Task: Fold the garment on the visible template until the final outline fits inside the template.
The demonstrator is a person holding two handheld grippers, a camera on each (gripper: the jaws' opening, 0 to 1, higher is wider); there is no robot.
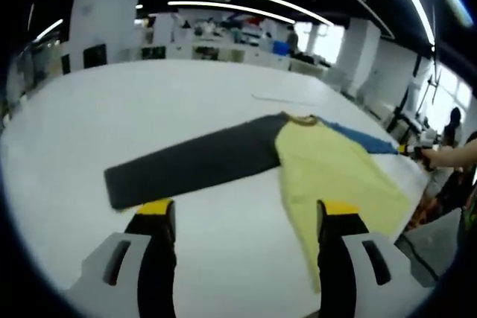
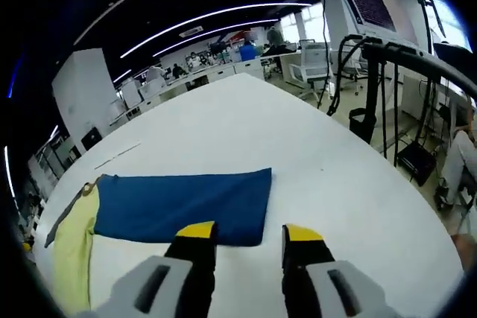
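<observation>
Garment: a long-sleeved shirt lies spread flat on the white counter, with a pale yellow body, one dark grey sleeve and one blue sleeve.
Grey sleeve: in the left gripper view it stretches out straight from the shoulder, its cuff end just ahead of the left claw.
Blue sleeve: in the right gripper view it lies flat and full length, its cuff edge just ahead of the right claw.
Left claw: jaws stand wide apart and empty, hovering over the counter; one jaw is near the grey cuff, the other over the yellow body's lower edge.
Right claw: jaws apart, nothing between them, poised at the end of the blue sleeve (whether a tip touches the cloth I cannot tell).
Template: no clear outline can be made out on the counter; a thin pale line beyond the collar may be a mark, but it is too faint to say.
Progress: by my judgement no fold is made yet, since both sleeves and the body are fully laid out.
Left to do: bringing each sleeve in over the body, then folding the body to shrink the outline.
</observation>
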